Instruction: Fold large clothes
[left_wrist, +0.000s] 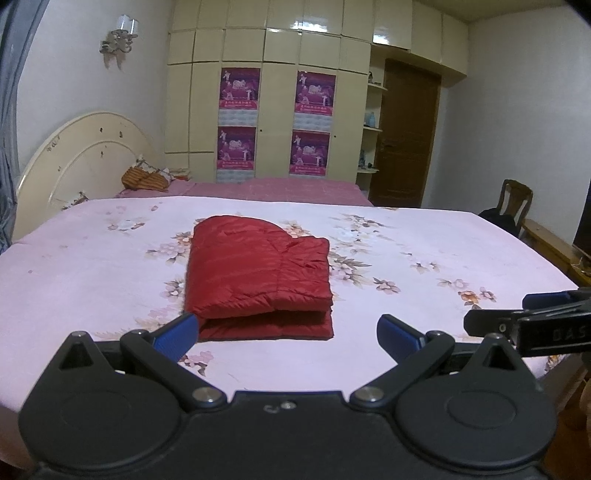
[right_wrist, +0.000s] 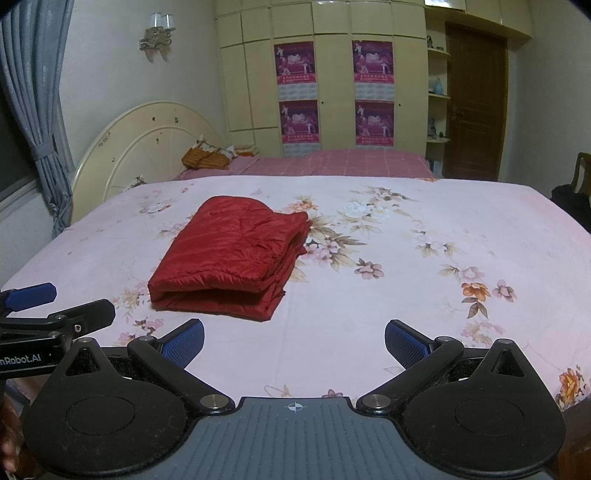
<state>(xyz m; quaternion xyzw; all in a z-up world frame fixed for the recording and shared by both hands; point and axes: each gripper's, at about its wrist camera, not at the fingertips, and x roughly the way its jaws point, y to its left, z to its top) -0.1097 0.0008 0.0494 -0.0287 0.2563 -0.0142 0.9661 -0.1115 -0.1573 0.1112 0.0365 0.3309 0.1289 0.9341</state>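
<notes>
Grippers both spread wide, holding nothing. Left gripper (left_wrist: 288, 332) hangs over the near edge of the bed (left_wrist: 424, 236), its left finger in line with the near left corner of the jacket (left_wrist: 258, 273); contact cannot be told. Right gripper (right_wrist: 293, 341) is beside it, short of the cloth. Red quilted jacket lies folded into a compact stack on the floral pink sheet, fold facing the cameras. Beyond: cream headboard (right_wrist: 147, 144), wardrobe (right_wrist: 332, 74) with four purple posters, brown door (right_wrist: 476, 103).
</notes>
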